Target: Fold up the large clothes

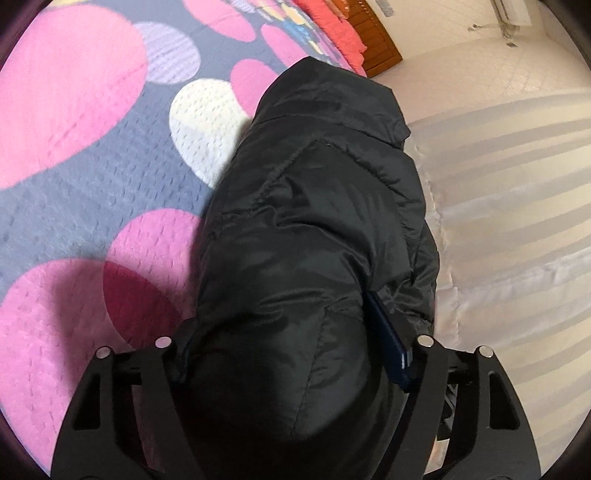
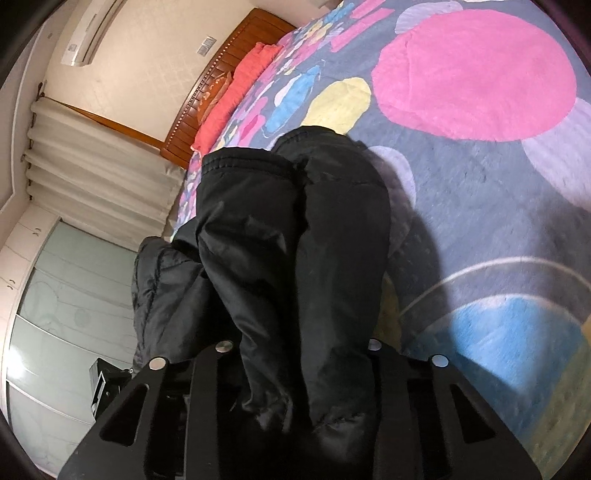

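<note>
A black padded jacket (image 1: pixel 317 206) lies on a bed, stretching away from me along the bed's edge. In the left wrist view a thick bundle of it fills the space between my left gripper's (image 1: pixel 288 354) jaws; the blue pad (image 1: pixel 391 343) on the right presses into the fabric. In the right wrist view the jacket (image 2: pixel 295 229) runs up from my right gripper (image 2: pixel 299 354), whose jaws stand narrow and pinch a fold of it. A looser part of the jacket (image 2: pixel 162 280) hangs over the bed's side at the left. The fingertips themselves are hidden by cloth.
The bed carries a grey blanket (image 1: pixel 96 173) with big pink, white and blue spots. A coral pillow (image 2: pixel 236 92) and a wooden headboard (image 2: pixel 221 74) are at the far end. Pale curtains (image 1: pixel 509 192) and a wall air conditioner (image 2: pixel 92 29) flank the bed.
</note>
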{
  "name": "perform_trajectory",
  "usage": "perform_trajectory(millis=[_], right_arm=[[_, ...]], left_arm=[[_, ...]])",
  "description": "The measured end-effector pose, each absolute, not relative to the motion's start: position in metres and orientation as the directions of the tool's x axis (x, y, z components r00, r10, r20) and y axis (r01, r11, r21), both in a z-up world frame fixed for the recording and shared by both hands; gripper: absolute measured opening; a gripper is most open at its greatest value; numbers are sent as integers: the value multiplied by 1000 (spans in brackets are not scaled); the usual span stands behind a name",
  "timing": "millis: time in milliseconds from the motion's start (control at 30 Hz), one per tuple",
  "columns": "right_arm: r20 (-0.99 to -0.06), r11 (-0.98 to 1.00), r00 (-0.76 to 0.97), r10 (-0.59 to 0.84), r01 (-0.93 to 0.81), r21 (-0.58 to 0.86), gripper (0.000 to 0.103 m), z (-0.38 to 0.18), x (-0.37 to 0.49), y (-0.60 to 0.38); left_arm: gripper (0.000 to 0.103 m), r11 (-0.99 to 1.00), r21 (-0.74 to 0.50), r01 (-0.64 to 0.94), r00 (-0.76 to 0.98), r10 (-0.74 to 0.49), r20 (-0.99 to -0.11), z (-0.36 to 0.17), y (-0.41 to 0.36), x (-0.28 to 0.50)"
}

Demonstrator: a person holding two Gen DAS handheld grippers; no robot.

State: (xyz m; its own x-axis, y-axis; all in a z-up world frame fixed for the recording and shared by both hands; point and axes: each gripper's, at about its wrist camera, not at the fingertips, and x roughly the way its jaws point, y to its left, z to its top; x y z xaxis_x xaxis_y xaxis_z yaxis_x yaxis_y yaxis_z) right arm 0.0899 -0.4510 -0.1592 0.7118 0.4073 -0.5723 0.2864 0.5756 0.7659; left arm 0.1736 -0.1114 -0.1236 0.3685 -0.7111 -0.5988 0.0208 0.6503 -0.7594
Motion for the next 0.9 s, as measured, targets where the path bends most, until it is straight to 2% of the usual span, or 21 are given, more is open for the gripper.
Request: perform_trajectory(millis=[433, 900], right_arm=[[-493, 544, 731, 472, 198, 815, 27, -139, 118, -406], [-439, 512, 697, 568, 118, 851, 27, -139, 209, -339]], left_arm=[[71, 690, -721, 68, 449, -666, -595, -95, -72, 170], [70, 724, -689, 28, 541, -591, -599, -78, 5, 233]])
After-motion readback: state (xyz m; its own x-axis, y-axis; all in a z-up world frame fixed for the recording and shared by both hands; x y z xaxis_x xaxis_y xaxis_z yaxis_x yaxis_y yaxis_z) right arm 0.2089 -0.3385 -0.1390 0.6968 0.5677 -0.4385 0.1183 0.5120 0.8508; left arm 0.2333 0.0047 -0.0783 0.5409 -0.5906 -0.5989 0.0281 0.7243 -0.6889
